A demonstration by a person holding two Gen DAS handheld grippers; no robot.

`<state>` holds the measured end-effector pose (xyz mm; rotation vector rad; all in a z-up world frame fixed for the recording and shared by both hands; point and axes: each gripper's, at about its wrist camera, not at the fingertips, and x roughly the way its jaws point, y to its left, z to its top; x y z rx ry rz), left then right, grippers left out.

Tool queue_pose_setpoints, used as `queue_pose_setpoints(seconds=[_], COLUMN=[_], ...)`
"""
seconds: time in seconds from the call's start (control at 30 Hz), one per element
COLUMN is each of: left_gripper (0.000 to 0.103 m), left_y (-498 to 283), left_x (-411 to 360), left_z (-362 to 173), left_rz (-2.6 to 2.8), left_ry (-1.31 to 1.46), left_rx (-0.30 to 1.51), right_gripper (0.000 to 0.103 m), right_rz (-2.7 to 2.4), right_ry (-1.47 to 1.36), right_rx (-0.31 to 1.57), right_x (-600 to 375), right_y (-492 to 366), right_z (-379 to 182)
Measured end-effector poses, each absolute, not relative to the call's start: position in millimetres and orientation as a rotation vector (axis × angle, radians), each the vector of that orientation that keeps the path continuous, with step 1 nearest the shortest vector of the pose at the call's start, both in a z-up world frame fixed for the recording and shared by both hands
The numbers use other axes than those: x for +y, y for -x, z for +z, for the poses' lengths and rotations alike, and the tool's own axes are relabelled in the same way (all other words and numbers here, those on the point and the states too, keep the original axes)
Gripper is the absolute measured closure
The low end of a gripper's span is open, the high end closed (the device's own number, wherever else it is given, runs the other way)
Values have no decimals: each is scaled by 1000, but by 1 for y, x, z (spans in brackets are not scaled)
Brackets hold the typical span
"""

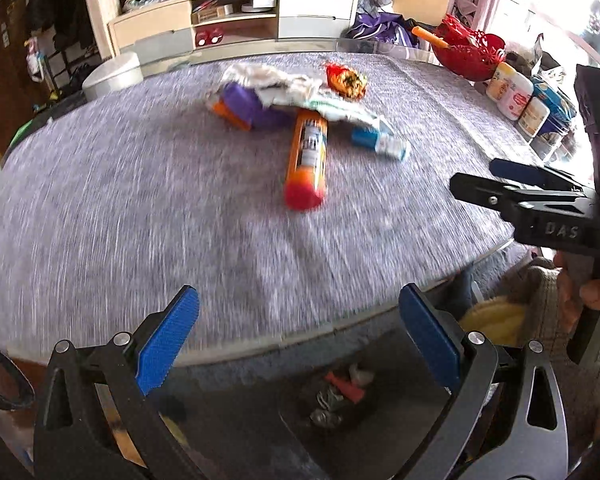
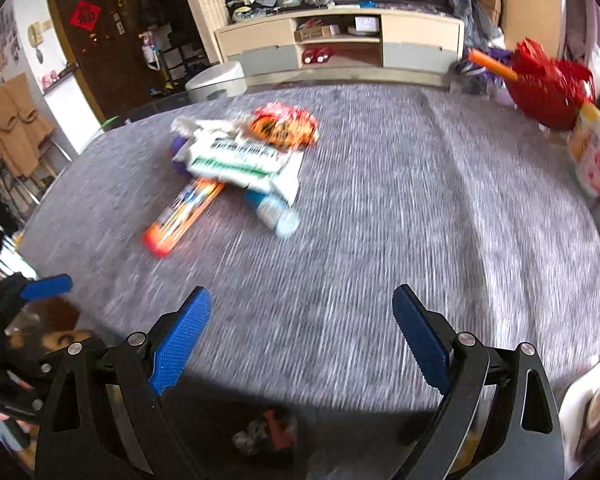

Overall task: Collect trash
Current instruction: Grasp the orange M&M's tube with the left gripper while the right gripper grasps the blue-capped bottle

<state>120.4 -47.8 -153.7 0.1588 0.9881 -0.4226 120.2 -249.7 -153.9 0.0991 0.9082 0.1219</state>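
Both claws, left [image 1: 298, 320] and right [image 2: 302, 322], gaped empty; we judged overlapping trash pile [image 1: 300, 112] on table [image 1: 100, 200] liable to scatter, tube [image 1: 306, 156] to roll.

Motion blur smears the trash pile [image 1: 300, 108], its labels unreadable, and white packaging hides the purple item [image 1: 248, 106]

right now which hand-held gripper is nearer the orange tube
Hard to call; the left looks slightly nearer. The left hand-held gripper sits back at the table edge, open; the right hand-held gripper hangs open behind the orange tube.
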Motion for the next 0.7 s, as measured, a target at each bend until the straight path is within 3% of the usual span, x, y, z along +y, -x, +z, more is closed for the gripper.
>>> queue_pose_setpoints(seconds=[0.23,0.3,0.47,0.53,0.6,0.7], left_gripper=[9,14,27,27,31,48], left_y=[-162,-170,-190,-195,-201,-207], left_x=[-66,-70,-79,-81,-85,-87], left_z=[-157,-159,-164,-166,-169,-174], left_rz=[-427,-424,-429,-430,-430,-441], left_ry=[-170,-180,-189,-191,-194,-185], left_rx=[982,984,990,993,994,1007], right_gripper=[22,29,34,40,53,62], right_rz=[199,213,219,213,213,220], right_ry=[-86,-102,-63,-50,-35,-6], right_rx=[933,938,932,925,921,917], right_x=[-240,-239,-234,-234,-231,-226], right_y=[-163,-171,-181,-183,-187,-187], right_z=[-169,-174,-179,-178,-178,-178])
